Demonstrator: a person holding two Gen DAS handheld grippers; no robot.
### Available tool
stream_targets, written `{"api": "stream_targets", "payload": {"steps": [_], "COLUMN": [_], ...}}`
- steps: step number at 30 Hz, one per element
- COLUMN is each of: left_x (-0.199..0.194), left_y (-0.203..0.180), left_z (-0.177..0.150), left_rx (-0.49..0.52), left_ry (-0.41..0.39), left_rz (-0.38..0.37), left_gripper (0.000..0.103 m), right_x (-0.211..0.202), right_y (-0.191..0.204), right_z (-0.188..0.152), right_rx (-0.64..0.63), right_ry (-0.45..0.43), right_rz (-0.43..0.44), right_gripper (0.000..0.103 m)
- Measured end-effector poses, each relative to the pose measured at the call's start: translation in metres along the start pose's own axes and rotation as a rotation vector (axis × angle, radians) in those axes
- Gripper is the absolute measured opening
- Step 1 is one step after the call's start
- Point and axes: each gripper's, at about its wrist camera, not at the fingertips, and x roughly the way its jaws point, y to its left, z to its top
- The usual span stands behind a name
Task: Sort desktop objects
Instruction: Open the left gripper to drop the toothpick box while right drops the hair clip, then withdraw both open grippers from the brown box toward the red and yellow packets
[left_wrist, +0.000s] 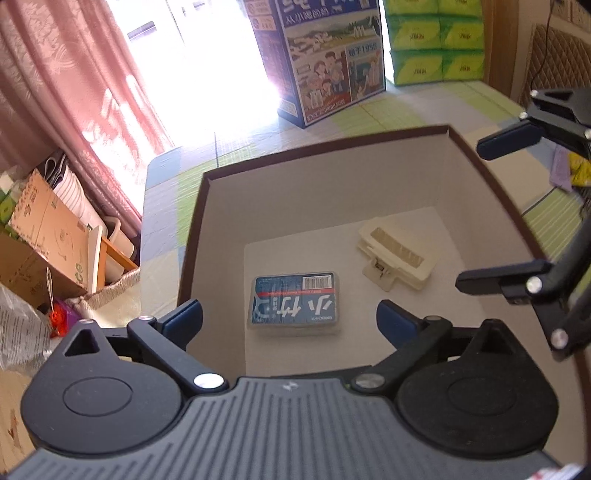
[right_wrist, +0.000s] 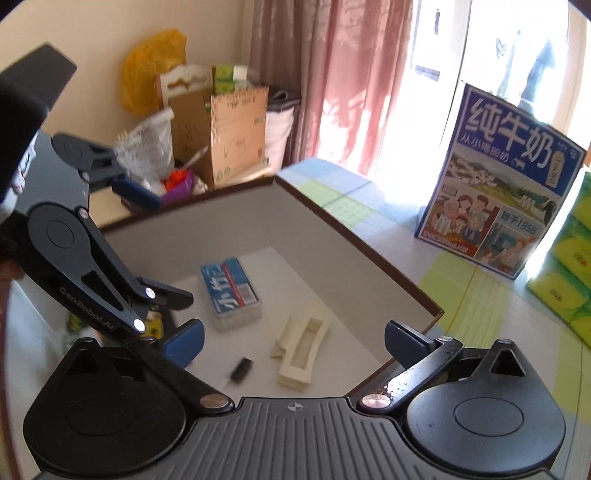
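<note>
An open box with a brown rim and pale inside holds a blue transparent case and a cream clip, both lying flat. A small black item lies near the clip. My left gripper hovers open above the blue case with nothing between its fingers. My right gripper is open above the clip and holds nothing.
A blue milk carton box and green tissue packs stand beyond the box on the checked mat. Cardboard boxes and bags sit by the pink curtain. Yellow and purple items lie at the right.
</note>
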Motion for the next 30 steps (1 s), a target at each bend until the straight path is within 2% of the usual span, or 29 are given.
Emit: {"api": "stream_targets", "payload": {"steps": [7, 12, 17, 30], "left_x": [-0.036, -0.059, -0.084, -0.138], "left_y": [-0.003, -0.004, -0.009, -0.047], "left_z": [-0.004, -0.015, -0.03, -0.069], "left_rx": [-0.071, -0.118, -0.151, -0.229], "left_ry": [-0.007, -0.007, -0.014, -0.022], "left_rz": [0.002, -0.006, 0.016, -0.005], "left_gripper": [0.102, 0.102, 0.102, 0.102], "right_x": [-0.026, -0.048, -0.069, -0.125], "right_y": [0.011, 0.02, 0.034, 0.054], "right_z": [-0.005, -0.012, -0.024, -0.059], "right_rx": [0.046, 0.091, 0.12, 0.167], "right_ry": [-0.013, -0.031, -0.036, -0.05], "right_rz": [-0.006, -0.005, 0.018, 0.049], "right_gripper": [0.101, 0.101, 0.101, 0.101]}}
